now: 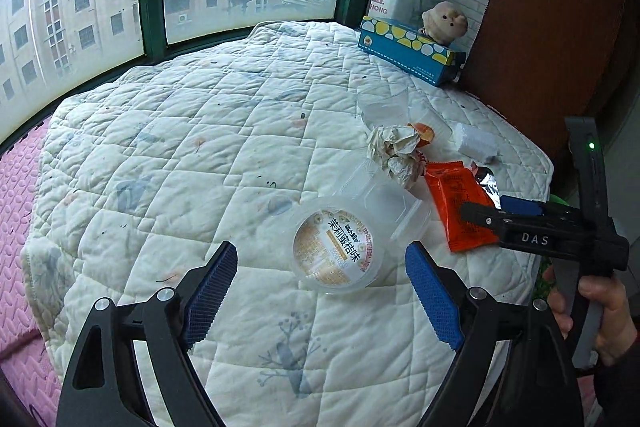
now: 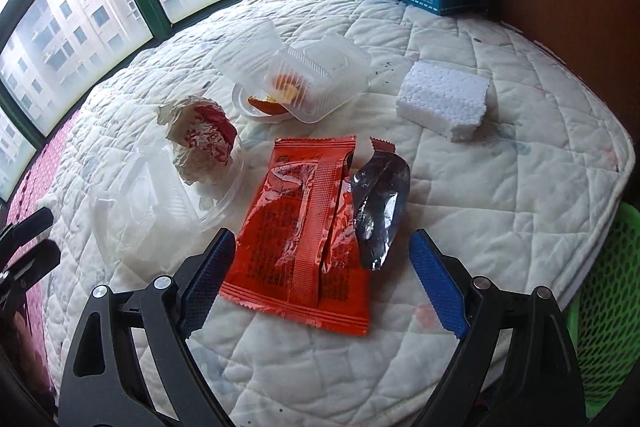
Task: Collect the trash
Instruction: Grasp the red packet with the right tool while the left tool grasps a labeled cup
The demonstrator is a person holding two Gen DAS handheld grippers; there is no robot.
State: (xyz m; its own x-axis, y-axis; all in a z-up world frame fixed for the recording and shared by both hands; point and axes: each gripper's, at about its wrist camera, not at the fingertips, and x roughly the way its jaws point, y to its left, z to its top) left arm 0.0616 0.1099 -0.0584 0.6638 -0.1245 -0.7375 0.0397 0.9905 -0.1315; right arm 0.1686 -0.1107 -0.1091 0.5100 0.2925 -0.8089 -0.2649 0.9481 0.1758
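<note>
both tools open. left tool [image 1: 320, 291] straddles cup [image 1: 336, 251] at frame centre; right tool [image 2: 320, 275] over wrapper [image 2: 300, 235], centre, on bed [image 2: 500, 187]. risks: thin cup crushing or squirting out, flat wrapper slipping, pinching quilt.

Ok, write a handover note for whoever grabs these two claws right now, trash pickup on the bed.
Left claw: open, empty, lined up on the clear plastic cup with the printed round lid.
Right claw: open, empty, straddling the torn orange foil snack wrapper.
On the white quilted mattress: crumpled paper wrapper, clear clamshell box with orange food residue, white foam block.
Green mesh basket sits off the right edge.
Nothing grasped yet; all pieces remain.
</note>
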